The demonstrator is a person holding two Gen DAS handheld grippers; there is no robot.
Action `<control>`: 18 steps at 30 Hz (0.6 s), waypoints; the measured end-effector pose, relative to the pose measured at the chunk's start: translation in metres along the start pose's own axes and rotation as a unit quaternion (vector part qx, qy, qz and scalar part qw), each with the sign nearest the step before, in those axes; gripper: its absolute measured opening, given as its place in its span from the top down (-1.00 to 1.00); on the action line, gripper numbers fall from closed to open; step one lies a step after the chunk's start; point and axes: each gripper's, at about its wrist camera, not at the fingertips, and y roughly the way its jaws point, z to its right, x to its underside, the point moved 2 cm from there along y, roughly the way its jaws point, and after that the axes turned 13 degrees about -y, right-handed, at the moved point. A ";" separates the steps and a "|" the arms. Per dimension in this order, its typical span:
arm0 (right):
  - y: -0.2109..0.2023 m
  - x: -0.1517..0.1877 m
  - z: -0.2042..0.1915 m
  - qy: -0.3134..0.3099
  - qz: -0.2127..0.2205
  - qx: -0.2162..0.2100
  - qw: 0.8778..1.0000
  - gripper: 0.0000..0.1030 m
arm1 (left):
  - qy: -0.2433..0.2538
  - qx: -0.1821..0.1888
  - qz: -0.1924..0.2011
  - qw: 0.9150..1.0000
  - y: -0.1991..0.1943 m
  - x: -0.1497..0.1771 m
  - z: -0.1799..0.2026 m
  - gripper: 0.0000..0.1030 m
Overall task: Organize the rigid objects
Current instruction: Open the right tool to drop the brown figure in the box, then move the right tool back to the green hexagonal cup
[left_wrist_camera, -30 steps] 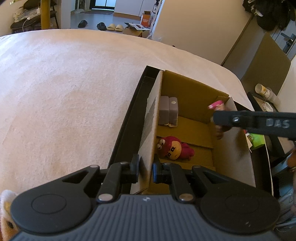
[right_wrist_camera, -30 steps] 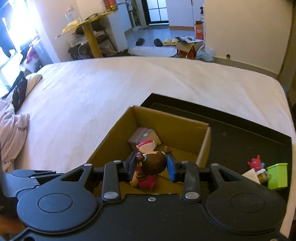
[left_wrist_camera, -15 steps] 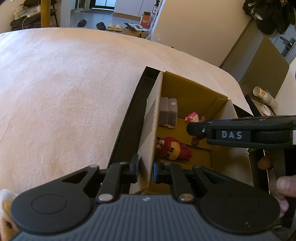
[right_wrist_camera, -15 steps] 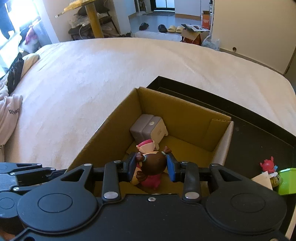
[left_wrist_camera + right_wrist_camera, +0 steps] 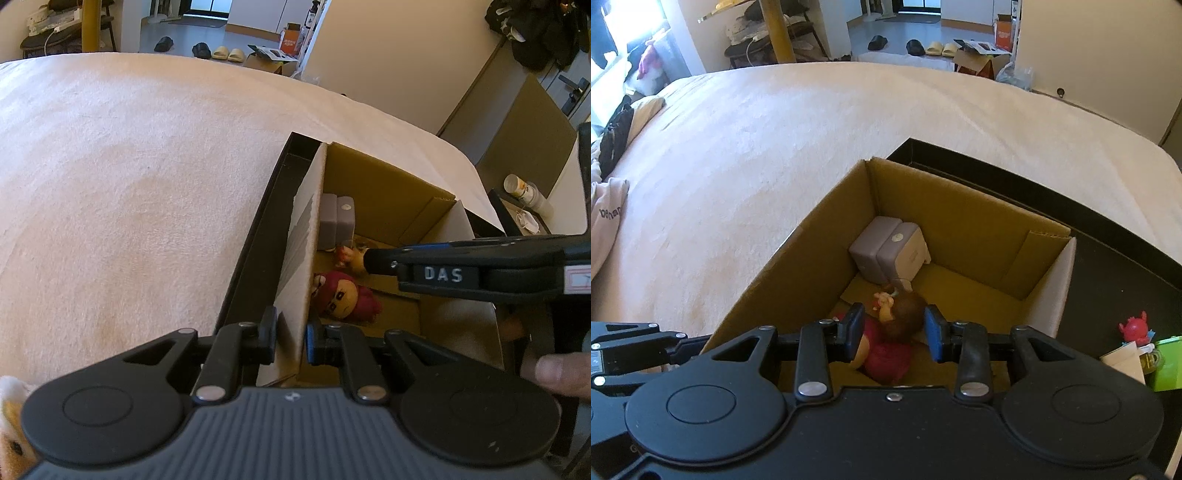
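- Two grippers work at the box [image 5: 964, 229], which sits in a black tray [image 5: 1108, 266] near the bed's [image 5: 775, 147] corner.
- The left gripper [image 5: 291, 338] has its fingers clamped on the box's near wall, steadying it.
- The right gripper [image 5: 893, 332] is inside the box with its fingers apart; the doll [image 5: 899, 314] lies on the box floor between them, seemingly free.
- A red figure [image 5: 341, 299] and a grey block [image 5: 886, 251] also sit in the box.
- To do this well, I'd lift the right gripper straight up, fingers wide, without brushing the doll.
- Keep the left grip firm so the box doesn't slide.
- A red toy [image 5: 1133, 326] and a green cup [image 5: 1167, 363] wait on the tray, likely next.
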 end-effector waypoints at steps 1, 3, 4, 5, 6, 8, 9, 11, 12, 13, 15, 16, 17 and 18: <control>-0.002 0.000 0.000 0.000 0.002 -0.001 1.000 0.29 | 0.000 0.000 0.000 1.000 0.000 0.000 0.000 0.73; -0.006 0.001 0.002 0.001 0.007 -0.001 1.000 0.29 | 0.000 0.000 0.000 1.000 0.000 0.000 0.000 0.73; -0.009 0.002 0.003 0.003 0.008 0.000 1.000 0.29 | 0.000 -0.001 0.000 1.000 0.000 0.000 0.000 0.73; -0.012 0.002 0.004 0.005 0.010 0.001 1.000 0.29 | 0.001 -0.001 0.000 1.000 0.000 0.000 0.000 0.73; -0.016 0.003 0.005 0.007 0.013 0.001 1.000 0.29 | 0.001 -0.001 0.000 1.000 0.000 0.000 0.000 0.73; -0.022 0.004 0.008 0.009 0.018 0.003 1.000 0.29 | 0.001 -0.001 0.000 1.000 0.000 0.000 0.000 0.73; -0.026 0.004 0.009 0.010 0.019 0.003 1.000 0.29 | 0.001 -0.001 0.000 1.000 0.000 0.000 0.000 0.73; -0.031 0.005 0.011 0.013 0.021 0.003 1.000 0.29 | 0.002 -0.002 0.000 1.000 0.000 0.000 0.000 0.73; -0.034 0.006 0.012 0.013 0.021 0.004 1.000 0.29 | 0.003 -0.003 0.001 1.000 0.000 0.000 0.001 0.73; -0.036 0.006 0.013 0.013 0.020 0.005 1.000 0.29 | 0.003 -0.003 0.001 1.000 0.000 0.001 0.001 0.73; -0.041 0.007 0.015 0.016 0.021 0.003 1.000 0.29 | 0.004 -0.004 0.001 1.000 0.000 0.000 0.001 0.73; -0.043 0.008 0.015 0.016 0.021 0.002 1.000 0.29 | 0.005 -0.005 0.001 1.000 0.000 0.000 0.001 0.73; -0.045 0.009 0.016 0.016 0.021 0.001 1.000 0.29 | 0.005 -0.005 0.001 1.000 0.000 0.000 0.001 0.73; -0.047 0.010 0.017 0.015 0.021 0.001 1.000 0.29 | 0.006 -0.006 0.001 1.000 0.000 0.001 0.001 0.73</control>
